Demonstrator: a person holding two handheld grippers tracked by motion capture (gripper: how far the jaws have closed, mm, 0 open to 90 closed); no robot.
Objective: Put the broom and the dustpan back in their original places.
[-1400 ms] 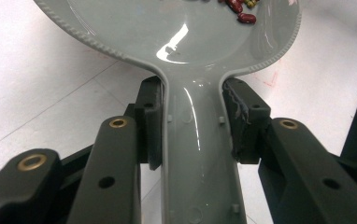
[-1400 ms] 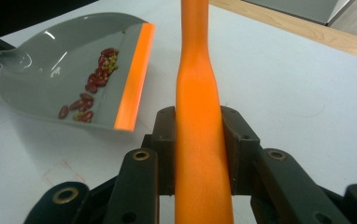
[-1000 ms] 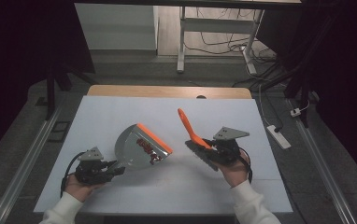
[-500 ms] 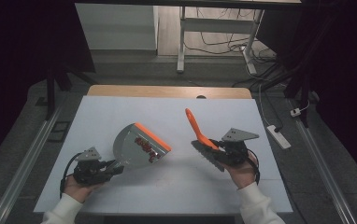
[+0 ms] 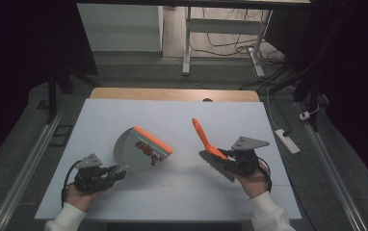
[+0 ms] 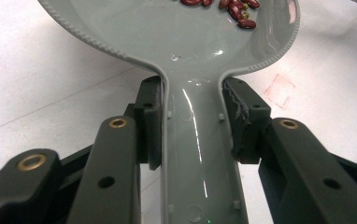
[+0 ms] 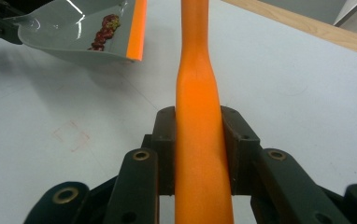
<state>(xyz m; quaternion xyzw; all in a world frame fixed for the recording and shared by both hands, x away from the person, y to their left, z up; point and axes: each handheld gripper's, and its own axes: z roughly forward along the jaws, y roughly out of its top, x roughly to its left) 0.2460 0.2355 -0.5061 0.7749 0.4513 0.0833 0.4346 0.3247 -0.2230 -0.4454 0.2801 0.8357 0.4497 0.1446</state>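
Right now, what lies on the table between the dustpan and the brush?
Nothing: the high view shows bare white table between the dustpan and the brush.

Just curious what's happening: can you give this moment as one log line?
left tool: shut on dustpan handle | dustpan: holds red beans | right tool: shut on orange brush handle

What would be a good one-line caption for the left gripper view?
Black fingers clamp the grey dustpan by its handle, red beans lying in its pan.
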